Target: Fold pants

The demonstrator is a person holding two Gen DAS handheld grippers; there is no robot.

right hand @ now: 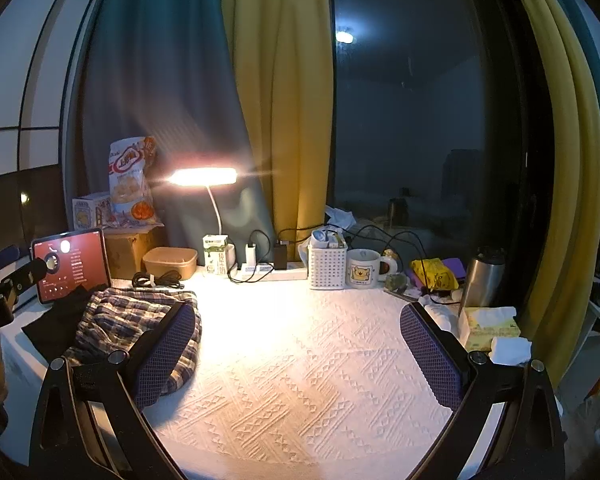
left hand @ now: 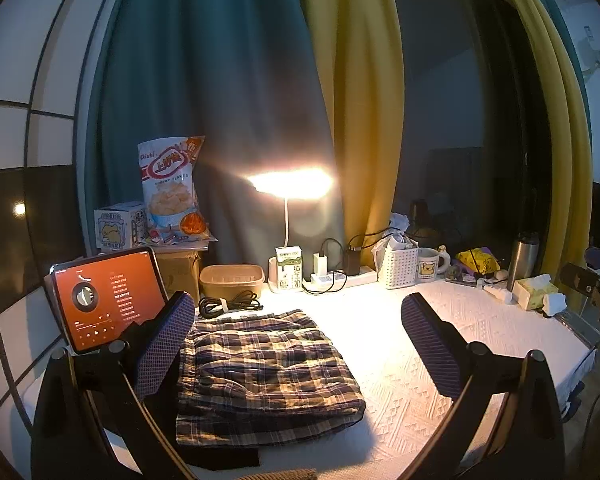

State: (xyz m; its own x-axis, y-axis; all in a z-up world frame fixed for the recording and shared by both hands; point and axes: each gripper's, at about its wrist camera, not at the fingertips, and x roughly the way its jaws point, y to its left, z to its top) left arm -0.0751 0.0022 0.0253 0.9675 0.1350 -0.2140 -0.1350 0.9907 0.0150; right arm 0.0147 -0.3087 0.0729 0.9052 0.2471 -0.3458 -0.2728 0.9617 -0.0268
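The plaid pants [left hand: 264, 368] lie folded in a flat stack on the white textured table cover [left hand: 400, 380], at the left of the table. My left gripper [left hand: 300, 340] is open above them, holding nothing, its left finger over the stack's left edge. In the right wrist view the pants [right hand: 136, 328] lie at the left, partly behind the left finger. My right gripper [right hand: 296, 348] is open and empty over bare cover to the right of the pants. A black cloth [left hand: 220, 456] shows under the stack's near edge.
A lit tablet [left hand: 104, 296] stands at the left. Along the back are a snack bag [left hand: 172, 188], brown container [left hand: 232, 280], coiled cable [left hand: 228, 304], milk carton [left hand: 290, 268], lamp [left hand: 292, 184], power strip [left hand: 340, 278], white basket [left hand: 398, 266], mug [left hand: 430, 264], steel flask [left hand: 522, 256] and tissues [left hand: 534, 290].
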